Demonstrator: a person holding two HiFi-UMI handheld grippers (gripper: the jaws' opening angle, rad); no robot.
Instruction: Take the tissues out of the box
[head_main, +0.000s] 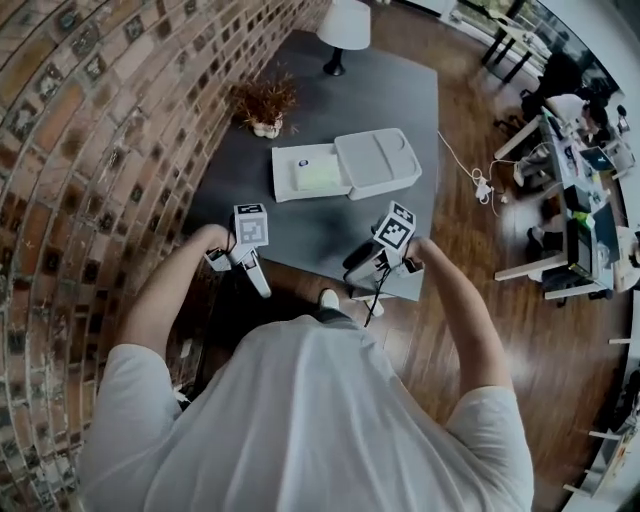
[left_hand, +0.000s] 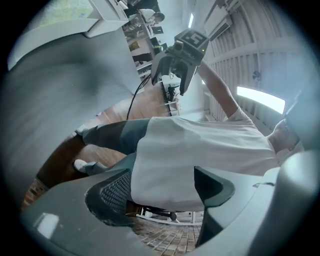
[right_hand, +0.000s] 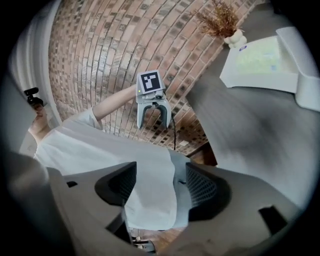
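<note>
1. Tissues (head_main: 318, 172) lie as a flat pale stack inside the white box (head_main: 283, 188), which sits near the middle of the grey bench (head_main: 380, 90), far from the person.
2. The box's lid (head_main: 378, 160) is swung open to the right and rests flat on the bench. This leaves the stack bare from above, so it looks ready to be reached with nothing left to lift aside.
3. The left hand-held gripper (head_main: 260, 282) is at the near edge of the bench, well apart from the box. Its jaws are released and wide apart, with only the person's white shirt showing through the gap.
4. The right hand-held gripper (head_main: 358, 262) is at the near right, also well apart from the box. It too is released, with a slightly narrower gap, and it grasps nothing.
5. Each gripper view shows the other tool and the person's body rather than the box head-on. Judging by that, both tools are turned inward, not aimed at the work.
6. No tissue is out of the box in any view, so the removal seems not yet under way.
7. A small dried plant (head_main: 265, 105) and a lamp (head_main: 343, 30) stand farther back beside the brick wall (head_main: 90, 150), out of the way of any reach.
8. The next move probably calls for swinging one tool outward over the box and pinching only the top sheet.
</note>
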